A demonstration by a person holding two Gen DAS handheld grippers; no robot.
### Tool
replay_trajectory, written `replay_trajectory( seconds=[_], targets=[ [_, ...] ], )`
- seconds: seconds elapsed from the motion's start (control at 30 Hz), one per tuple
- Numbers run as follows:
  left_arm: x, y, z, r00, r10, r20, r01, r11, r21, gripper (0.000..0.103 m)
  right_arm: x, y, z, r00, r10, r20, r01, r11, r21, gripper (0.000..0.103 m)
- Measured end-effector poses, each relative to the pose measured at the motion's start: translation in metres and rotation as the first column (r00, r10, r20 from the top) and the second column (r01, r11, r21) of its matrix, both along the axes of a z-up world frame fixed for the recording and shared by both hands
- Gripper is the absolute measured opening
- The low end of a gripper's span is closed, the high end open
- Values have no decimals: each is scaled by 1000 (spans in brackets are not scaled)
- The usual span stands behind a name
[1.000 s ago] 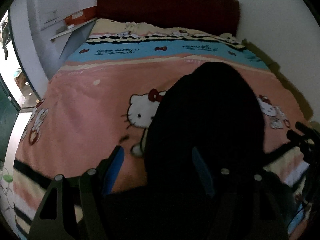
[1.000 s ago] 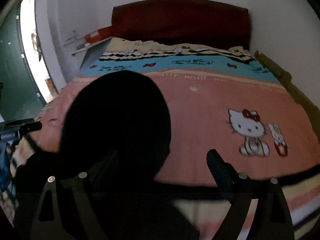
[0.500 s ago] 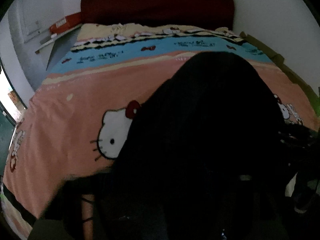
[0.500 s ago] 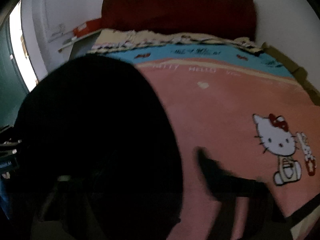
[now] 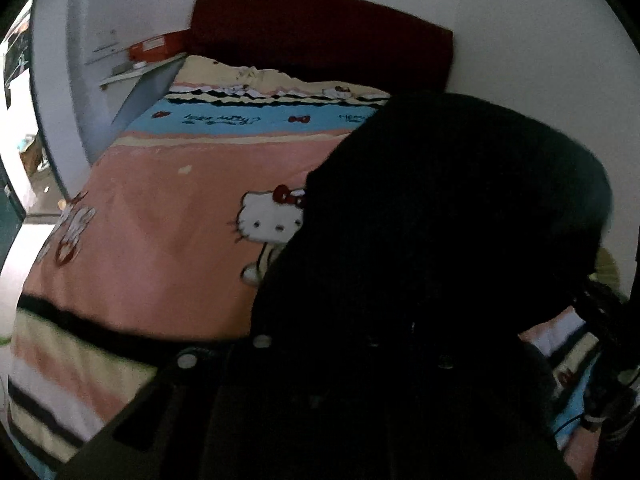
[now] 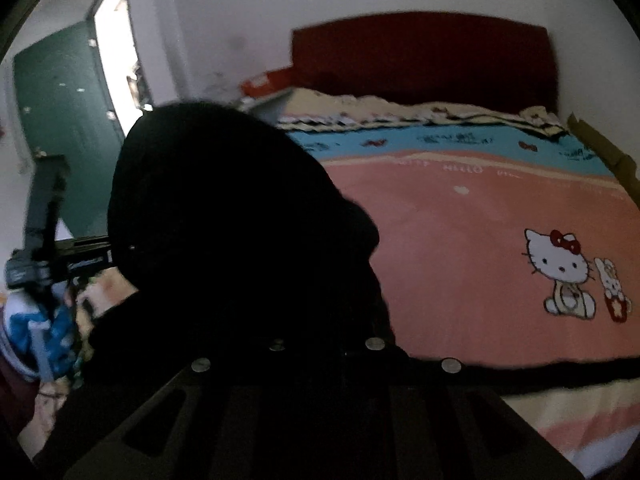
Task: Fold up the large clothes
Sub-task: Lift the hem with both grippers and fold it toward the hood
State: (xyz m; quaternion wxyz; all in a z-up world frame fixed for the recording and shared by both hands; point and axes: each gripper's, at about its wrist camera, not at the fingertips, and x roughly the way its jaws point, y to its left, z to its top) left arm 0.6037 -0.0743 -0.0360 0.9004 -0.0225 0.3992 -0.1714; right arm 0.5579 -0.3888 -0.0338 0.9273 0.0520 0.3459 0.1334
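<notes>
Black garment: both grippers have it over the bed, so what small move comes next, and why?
Probably carry the black garment forward over the pink bedspread and lay it flat. Both the left gripper and the right gripper look shut on its near edge, and it bulges in a hump in front of both cameras, so no fold line shows.

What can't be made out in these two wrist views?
- Left gripper fingertips: left wrist view, buried in the black garment.
- Right gripper fingertips: right wrist view, same garment covers them.
- Garment's type and shape: both views, too dark, cut off by the lower edge.
- Bedspread near corner: hidden behind the garment.
- Red box: too small to read.
</notes>
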Motion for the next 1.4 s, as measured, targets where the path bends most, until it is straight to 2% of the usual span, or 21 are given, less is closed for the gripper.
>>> replay_trajectory(
  seconds=[0.1, 0.3, 0.5, 0.63, 0.83, 0.9, 1.03, 1.27, 1.37, 1.4],
  targets=[
    [-39, 23, 7, 1000, 11, -4, -11, 999, -33, 11, -50, 9, 11, 999, 22, 31, -22, 1000, 20, 8],
    [-123, 51, 5, 1000, -8, 14, 8, 999, -52, 11, -130, 25, 14, 999, 39, 37, -40, 998, 43, 9],
    [-185, 56, -22, 999, -29, 31, 30, 999, -42, 11, -180, 41, 8, 998, 58, 25, -58, 998, 7, 9],
    [-211, 54, -44, 998, -50, 40, 50, 999, -13, 11, -204, 46, -13, 998, 69, -11, -69, 997, -36, 9],
    [-220, 34, -87, 996, -69, 51, 64, 993, 97, 11, -203, 45, -65, 994, 49, -102, -58, 994, -94, 10],
    [-218, 32, -92, 996, -71, 54, 65, 992, 105, 12, -197, 43, -81, 991, 41, -127, -52, 994, -92, 10],
    [-213, 33, -91, 997, -61, 45, 56, 994, 96, 14, -192, 39, -85, 991, 30, -131, -42, 995, -86, 10],
    [-217, 27, -87, 996, -68, 58, 58, 986, 157, 17, -191, 44, -81, 990, 20, -136, -38, 991, -129, 12],
    [-222, 29, -82, 995, -75, 60, 65, 985, 160, 21, -194, 47, -77, 992, 11, -125, -30, 988, -149, 14],
    [-223, 30, -81, 995, -78, 59, 67, 984, 166, 27, -196, 47, -75, 993, 10, -120, -29, 988, -152, 14]
  ],
)
